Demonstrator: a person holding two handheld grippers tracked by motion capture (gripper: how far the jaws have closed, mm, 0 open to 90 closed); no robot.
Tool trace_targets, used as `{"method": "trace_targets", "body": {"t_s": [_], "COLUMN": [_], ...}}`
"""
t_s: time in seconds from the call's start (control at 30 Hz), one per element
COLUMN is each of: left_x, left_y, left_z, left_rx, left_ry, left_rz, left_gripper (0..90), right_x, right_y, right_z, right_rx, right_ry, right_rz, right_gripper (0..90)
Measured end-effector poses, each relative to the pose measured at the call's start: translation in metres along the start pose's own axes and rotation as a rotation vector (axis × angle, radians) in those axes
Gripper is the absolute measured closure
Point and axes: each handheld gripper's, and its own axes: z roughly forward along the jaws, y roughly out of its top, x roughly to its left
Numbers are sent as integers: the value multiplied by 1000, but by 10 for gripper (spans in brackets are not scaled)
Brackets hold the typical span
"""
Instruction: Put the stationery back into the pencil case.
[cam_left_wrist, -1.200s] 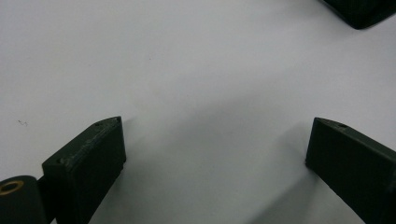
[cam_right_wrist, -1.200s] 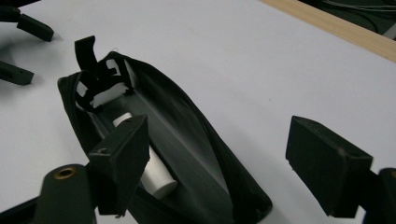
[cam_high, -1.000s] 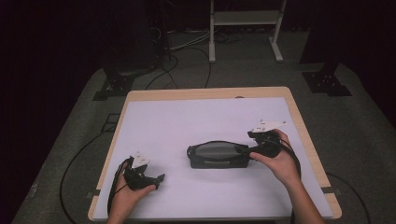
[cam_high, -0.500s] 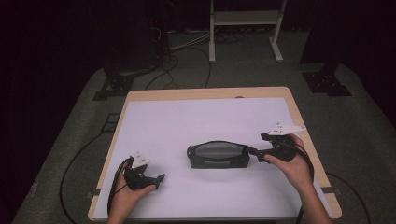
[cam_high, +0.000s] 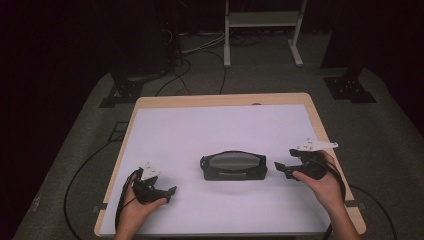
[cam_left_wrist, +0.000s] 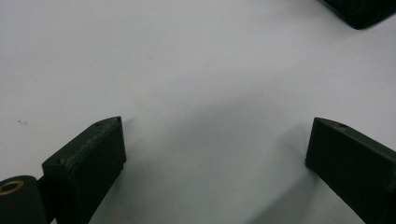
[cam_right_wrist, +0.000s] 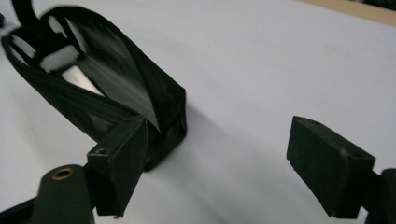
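A black pouch (cam_high: 233, 166) lies near the middle of the white tabletop (cam_high: 215, 125), its long side running left to right, with a clear window on its upper face and a dark strap arching over the far edge. In the right gripper view the same pouch (cam_right_wrist: 100, 88) sits just ahead of the left-hand jaw, its open-looking top showing a pale flat item inside (what it is cannot be made out). The right tongs (cam_high: 283, 169) are held in the person's right hand (cam_high: 322, 182) just to the right of the pouch, pointing at its near end, not touching it; their jaws are spread wide with bare tabletop between them. The grey three-cornered plate (cam_high: 317, 145) stands on top of that gripper. The left tongs (cam_high: 169, 193) rest low over the tabletop toward the front left corner, well apart from the pouch, gripped by the left hand (cam_high: 134, 207); in the left gripper view their jaws also stand wide apart over the white surface, gripping nothing, and a dark corner of the pouch (cam_left_wrist: 359, 10) peeks in at the upper right. A cable (cam_high: 120, 202) loops from the left gripper beside the wrist.
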Motion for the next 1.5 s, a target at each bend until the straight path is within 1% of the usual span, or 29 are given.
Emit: {"method": "trace_targets", "body": {"t_s": [0.23,0.3,0.43,0.73,0.93,1.03,1.2,1.23,1.27,1.33,1.4,1.43,1.5], "left_x": [0,0,0,0,0,0,0,0,0,0,0,-1,-1], "left_y": [0,0,0,0,0,0,0,0,0,0,0,0,0], "left_z": [0,0,0,0,0,0,0,0,0,0,0,0,-1], "left_rx": [0,0,0,-1,-1,-1,-1,-1,-1,-1,0,0,0], "left_ry": [0,0,1,1,1,1,1,1,1,2,3,3,4], "left_rz": [1,1,1,1,1,1,2,2,2,2,4,3,5], "left_gripper": [40,40,40,40,40,40,40,40,40,40,41,41,42], "right_x": [-8,-10,-13,-23,-26,-28,-28,-28,-28,-27,-26,-25,-24], "right_y": [-14,-18,-23,-43,-57,-65,-76,-76,-80,-81,-83,-84,-85], "right_z": [-4,-5,-7,-11,-14,-15,-13,-13,-14,-15,-15,-15,-16], "right_rx": [11,23,26,54,72,84,120,120,103,98,94,90,90], "right_ry": [-17,-28,-36,-70,-79,-75,-92,-92,-96,-98,-104,-110,-117], "right_rz": [22,26,33,59,74,80,71,71,62,59,46,30,26], "right_gripper": [203,203,203,202,198,195,191,191,194,194,193,193,190]}}
